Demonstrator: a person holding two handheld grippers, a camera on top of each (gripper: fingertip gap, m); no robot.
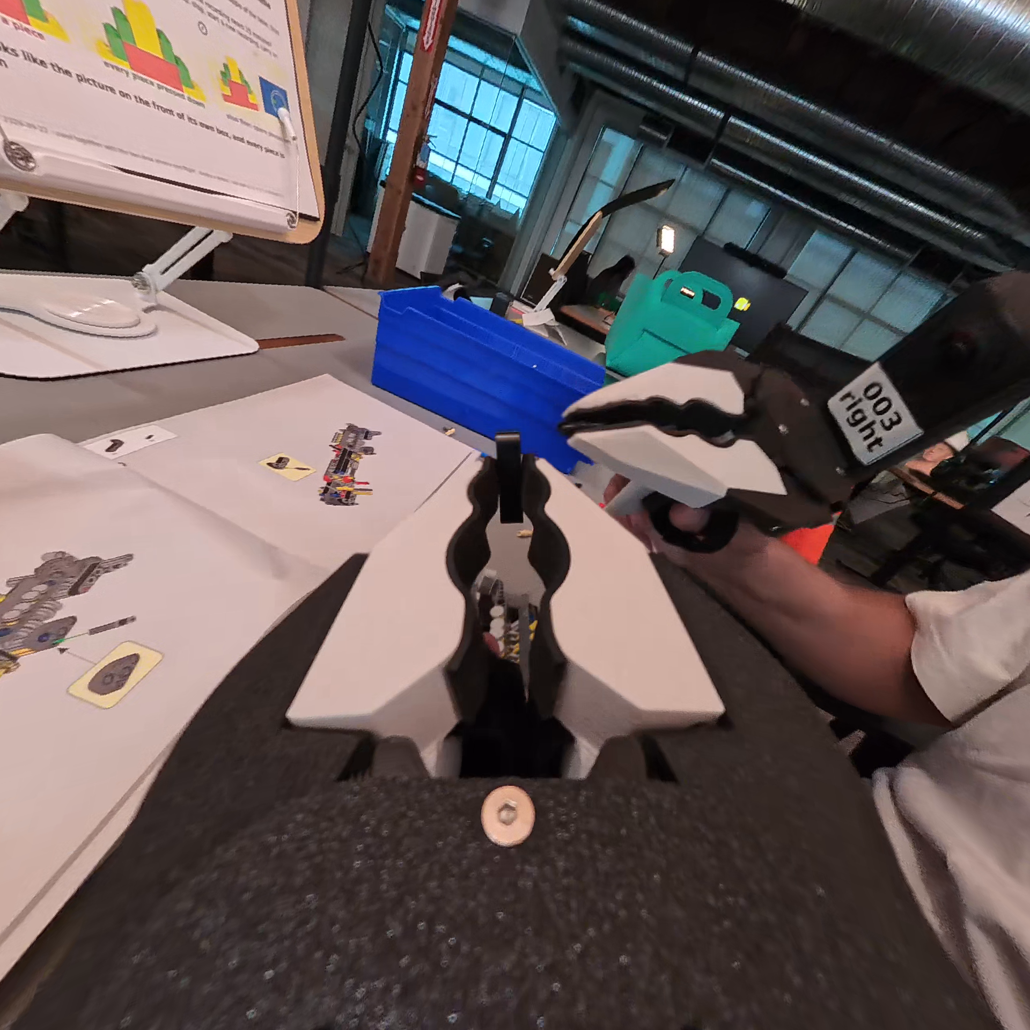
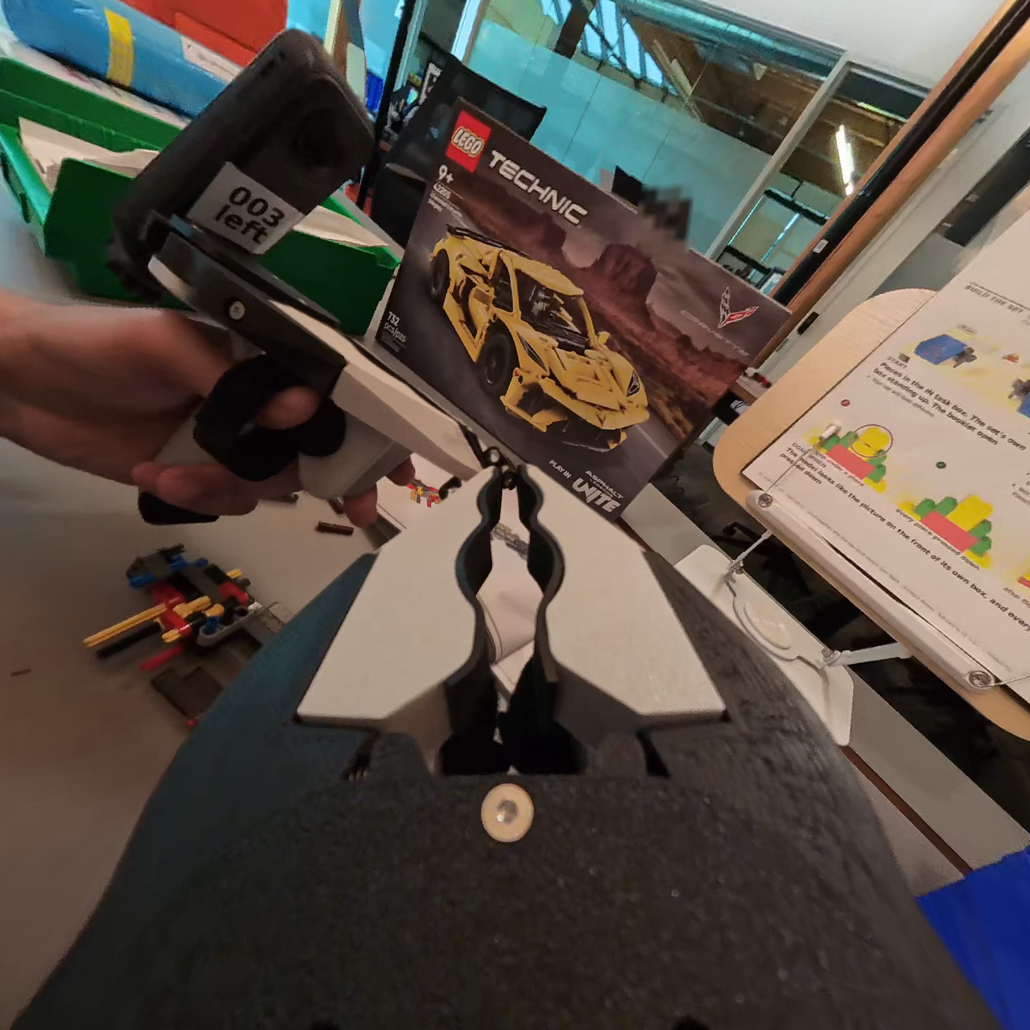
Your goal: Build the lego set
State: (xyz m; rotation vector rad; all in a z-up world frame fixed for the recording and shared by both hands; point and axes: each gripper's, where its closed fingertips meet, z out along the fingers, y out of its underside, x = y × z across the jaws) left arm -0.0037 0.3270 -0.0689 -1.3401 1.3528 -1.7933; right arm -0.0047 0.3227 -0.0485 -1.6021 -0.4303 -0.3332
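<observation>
My left gripper (image 1: 508,471) is shut on a small flat black piece (image 1: 510,493) that stands upright between its tips, above the open instruction booklet (image 1: 223,529). My right gripper (image 1: 563,427) comes in from the right, its jaws closed, with its tips just right of and above the piece. In the right wrist view my right gripper (image 2: 504,482) is shut and meets the tip of the left gripper (image 2: 482,448), with a bit of the black piece (image 2: 494,456) showing there. A part-built assembly (image 2: 184,607) of grey, red, yellow and blue parts lies on the table at the left.
A blue bin (image 1: 479,373) stands behind the grippers. The set's box with a yellow car (image 2: 557,334) stands upright, with a green bin (image 2: 223,251) to its left. An instruction sheet on a white stand (image 2: 892,501) is at the right. Small loose pins (image 2: 334,528) lie on the table. Only a small space, under 4 cm, lies between the two pairs of fingers.
</observation>
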